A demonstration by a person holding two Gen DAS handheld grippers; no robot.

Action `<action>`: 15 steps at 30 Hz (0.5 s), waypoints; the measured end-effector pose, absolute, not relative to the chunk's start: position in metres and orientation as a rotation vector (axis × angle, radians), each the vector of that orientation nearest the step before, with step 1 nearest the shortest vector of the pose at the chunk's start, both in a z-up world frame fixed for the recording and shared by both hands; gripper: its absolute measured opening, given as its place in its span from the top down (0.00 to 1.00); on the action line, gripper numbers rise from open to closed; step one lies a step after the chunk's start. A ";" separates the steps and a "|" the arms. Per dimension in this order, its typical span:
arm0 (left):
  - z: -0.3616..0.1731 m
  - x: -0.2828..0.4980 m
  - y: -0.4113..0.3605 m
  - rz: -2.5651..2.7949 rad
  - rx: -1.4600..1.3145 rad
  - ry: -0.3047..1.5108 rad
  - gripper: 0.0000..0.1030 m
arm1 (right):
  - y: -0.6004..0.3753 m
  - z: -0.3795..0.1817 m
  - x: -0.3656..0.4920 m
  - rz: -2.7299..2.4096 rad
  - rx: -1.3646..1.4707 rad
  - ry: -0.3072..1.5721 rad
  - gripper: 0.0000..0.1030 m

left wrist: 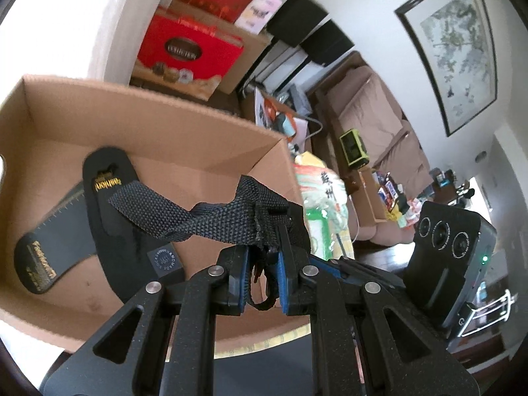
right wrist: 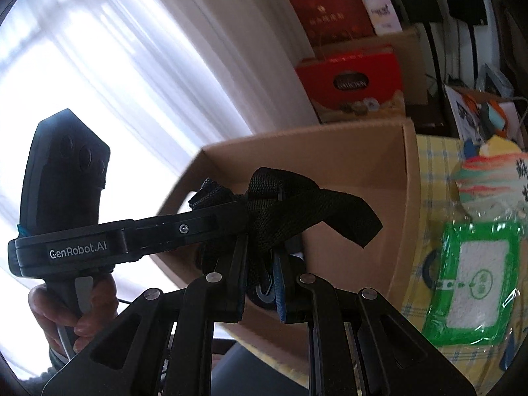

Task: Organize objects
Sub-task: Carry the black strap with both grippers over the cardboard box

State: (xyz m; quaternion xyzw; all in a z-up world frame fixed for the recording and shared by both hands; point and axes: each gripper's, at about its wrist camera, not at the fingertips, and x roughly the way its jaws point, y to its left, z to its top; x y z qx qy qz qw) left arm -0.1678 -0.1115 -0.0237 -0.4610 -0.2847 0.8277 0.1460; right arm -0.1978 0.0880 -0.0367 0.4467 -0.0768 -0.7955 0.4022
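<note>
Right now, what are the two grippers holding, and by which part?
Both hold the same black woven strap: the left gripper and the right gripper each pinch its bunched end near the buckle, above the cardboard box.

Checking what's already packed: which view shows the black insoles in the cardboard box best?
Left wrist view: it looks into the cardboard box, where the black insoles lie on its floor. The right wrist view shows only the box's outer walls, not the insoles.

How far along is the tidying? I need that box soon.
Done: black insoles lie in the cardboard box. In hand: both the left gripper and right gripper clamp the black strap at the box. Left: dropping the strap in; a green packet sits outside.
</note>
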 end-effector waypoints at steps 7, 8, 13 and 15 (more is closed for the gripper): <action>-0.044 -0.191 -0.099 2.340 -1.387 -0.794 0.88 | 0.092 -0.050 -0.207 -2.081 1.153 -0.143 0.84; -0.045 -0.195 -0.095 2.339 -1.390 -0.791 0.88 | 0.093 -0.050 -0.207 -2.089 1.151 -0.144 0.84; -0.046 -0.211 -0.089 2.358 -1.410 -0.786 0.76 | 0.102 -0.051 -0.210 -2.122 1.159 -0.153 0.81; -0.046 -0.214 -0.090 2.379 -1.415 -0.776 0.67 | 0.106 -0.049 -0.211 -2.139 1.161 -0.144 0.78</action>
